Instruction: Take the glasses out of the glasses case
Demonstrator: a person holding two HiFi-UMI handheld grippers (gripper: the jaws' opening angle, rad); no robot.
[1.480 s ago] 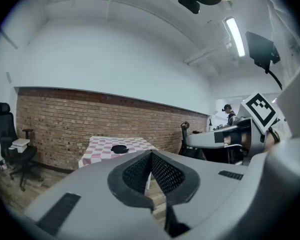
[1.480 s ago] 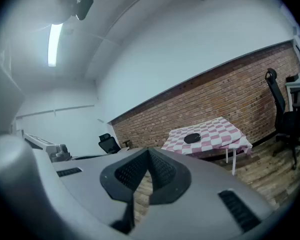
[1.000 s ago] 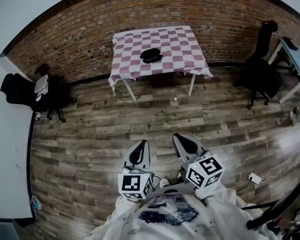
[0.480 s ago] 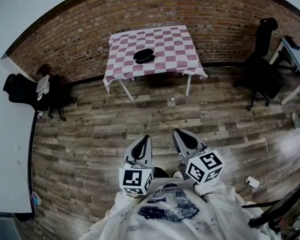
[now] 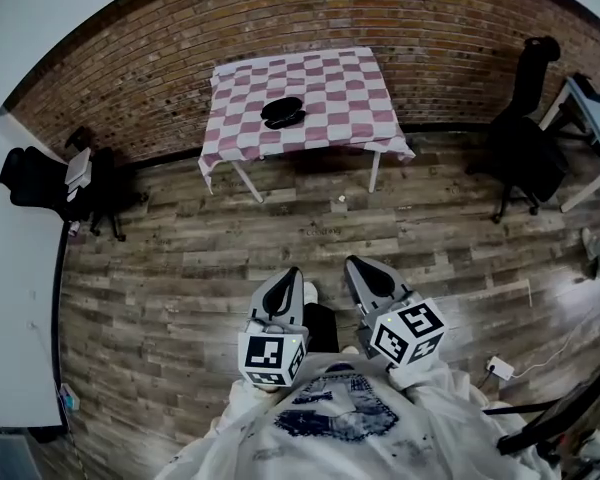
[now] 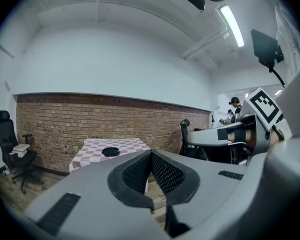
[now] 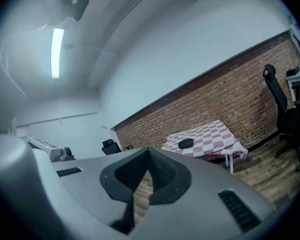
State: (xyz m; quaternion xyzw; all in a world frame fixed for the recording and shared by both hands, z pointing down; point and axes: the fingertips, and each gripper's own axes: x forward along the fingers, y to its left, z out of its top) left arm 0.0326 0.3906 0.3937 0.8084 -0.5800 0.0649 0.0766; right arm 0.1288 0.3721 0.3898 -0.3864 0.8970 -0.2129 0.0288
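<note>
While held side by side before the chest, pointing nearly level, the two grippers, left gripper [image 5: 289, 278] and right gripper [image 5: 354, 268], each have jaws pressed together on nothing. Well apart stands one table [image 5: 350, 88] bearing one dark case [image 5: 282, 111], perhaps open; its glasses cannot be made out.

Both grippers sit side by side just ahead of my chest, pointing forward and near level. On my left gripper [image 5: 291, 276] the fingers [image 6: 138, 173] are pressed together; same on my right gripper [image 5: 353, 265]. Marker cubes [image 5: 271, 358] face up at me.
</note>
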